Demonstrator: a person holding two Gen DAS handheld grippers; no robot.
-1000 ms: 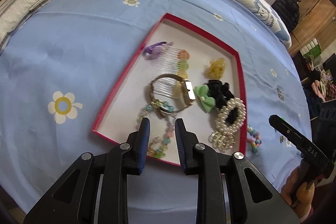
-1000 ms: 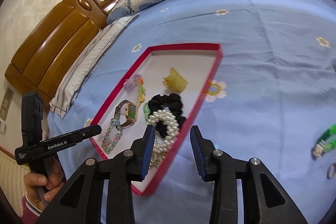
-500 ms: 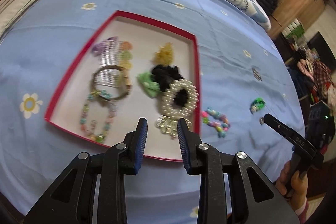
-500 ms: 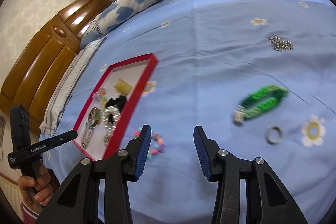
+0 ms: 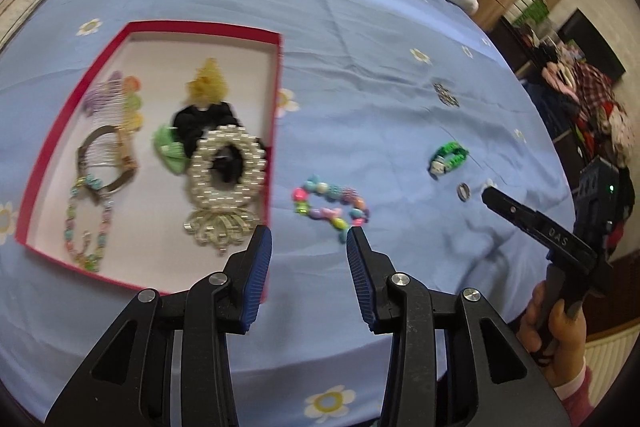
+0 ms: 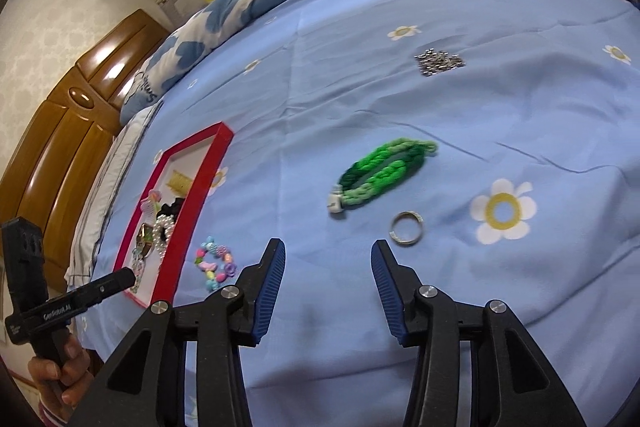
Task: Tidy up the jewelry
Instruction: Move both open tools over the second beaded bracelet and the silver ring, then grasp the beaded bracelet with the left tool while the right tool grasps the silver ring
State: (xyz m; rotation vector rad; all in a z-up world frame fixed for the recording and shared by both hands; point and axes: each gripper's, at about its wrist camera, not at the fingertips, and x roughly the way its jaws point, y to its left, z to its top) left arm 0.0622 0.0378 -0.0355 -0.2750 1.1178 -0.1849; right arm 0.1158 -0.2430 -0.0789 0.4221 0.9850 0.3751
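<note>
Both claws empty, loose pieces lie on the bedspread outside the red tray [image 5: 276,131].

Left gripper [image 5: 308,239] and right gripper [image 6: 326,253] jaws have just been opening, nothing between them. Bead bracelet [image 5: 330,205] lies just beside the tray: I'd straddle one side of the loop, not the fabric. Beyond it the green bracelet [image 6: 384,173], ring [image 6: 406,229] and silver piece [image 6: 438,61] lie well apart from the tray. Tray contents blurred, silver piece unidentifiable.

the right gripper [image 6: 327,253] hangs over the blue bedsheet [image 6: 520,115], jaws parted on nothing, having just been opening. beyond it lies a green braided bracelet [image 6: 380,177]; a silver ring [image 6: 407,234] sits just right of the bracelet, a red tray [image 6: 188,203] well left.
</note>
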